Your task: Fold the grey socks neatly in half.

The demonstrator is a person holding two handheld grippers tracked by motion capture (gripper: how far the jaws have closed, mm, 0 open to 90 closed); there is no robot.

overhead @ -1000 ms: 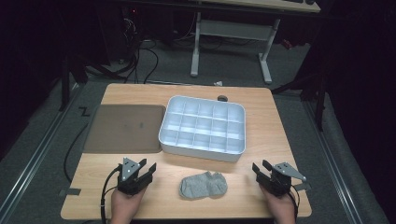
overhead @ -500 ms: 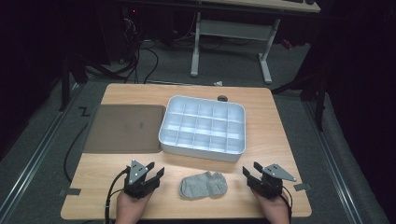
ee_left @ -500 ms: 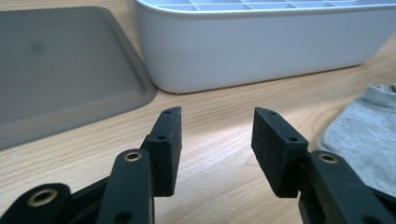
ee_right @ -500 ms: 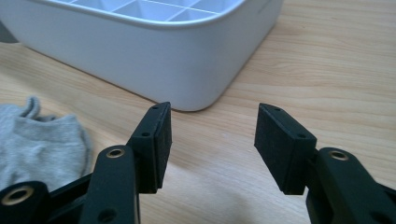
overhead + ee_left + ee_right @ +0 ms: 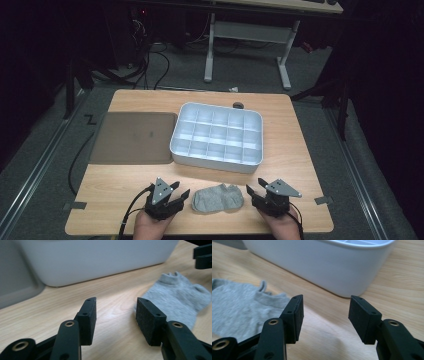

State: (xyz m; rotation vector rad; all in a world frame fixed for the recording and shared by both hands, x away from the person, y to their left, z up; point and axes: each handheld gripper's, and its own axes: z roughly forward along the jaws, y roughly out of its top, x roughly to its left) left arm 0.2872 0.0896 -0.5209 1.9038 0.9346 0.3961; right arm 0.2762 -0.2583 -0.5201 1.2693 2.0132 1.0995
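Observation:
A grey ankle sock (image 5: 217, 198) lies flat on the wooden table near its front edge. My left gripper (image 5: 180, 190) sits just left of it, jaws open and empty, having just been opening. In the left gripper view its jaws (image 5: 115, 301) frame bare wood, with the sock (image 5: 177, 297) beyond the right pad. My right gripper (image 5: 255, 186) stands just right of the sock, open and empty, its jaws also just widened. The right gripper view (image 5: 325, 298) has the sock (image 5: 239, 307) to the left of its left pad.
A white compartment tray (image 5: 215, 162) stands behind the sock, its front wall close ahead of both grippers (image 5: 100, 260) (image 5: 319, 267). A grey mat (image 5: 132, 137) lies to the tray's left. Black cables trail off the table's front edge.
Both grippers have slid inward along the front of the table towards the sock, the left one rightward and the right one leftward. The sock and tray have not moved.

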